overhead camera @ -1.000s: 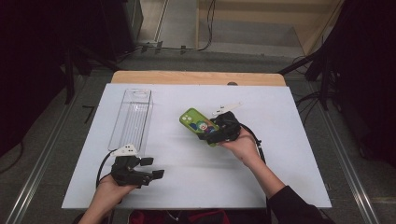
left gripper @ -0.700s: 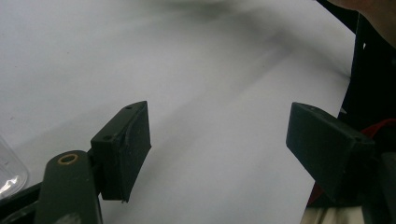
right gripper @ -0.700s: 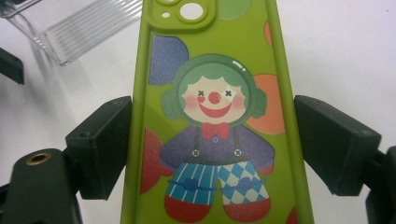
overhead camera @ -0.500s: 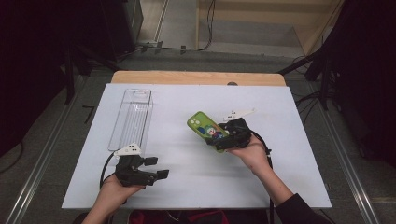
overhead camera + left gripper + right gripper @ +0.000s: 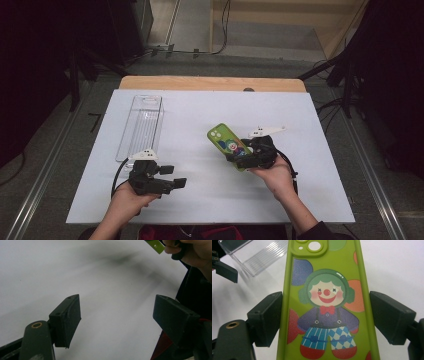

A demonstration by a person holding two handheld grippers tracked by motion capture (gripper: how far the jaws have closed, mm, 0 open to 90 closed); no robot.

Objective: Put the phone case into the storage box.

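High view, left to right: the left claw (image 5: 172, 182) sits low at the near-left of the bench (image 5: 200, 107), jaws standing apart with nothing between them — the left gripper view confirms bare white bench between the two black pads (image 5: 68, 320). It has drifted only slightly compared with a second ago, and it is well apart from the clear plastic tray (image 5: 142, 125), which lies where it was along the left side of the bench. Further right, the change: the green phone case (image 5: 227, 145) with the clown print has travelled with the right claw (image 5: 240, 159) toward the near-right of the bench, away from its earlier spot nearer the middle. My reading — the case is being carried, not just nudged, and it is now farther from the tray than before, so if the tray is the goal, the move has not yet turned that way. Right gripper view: the case (image 5: 327, 302) lies lengthwise between the jaws, camera cut-out end pointing away, the left pad against its edge and the right pad close at the other edge; the right claw is closed on the case across its width. The tray's corner (image 5: 254, 257) shows at upper left beyond it.
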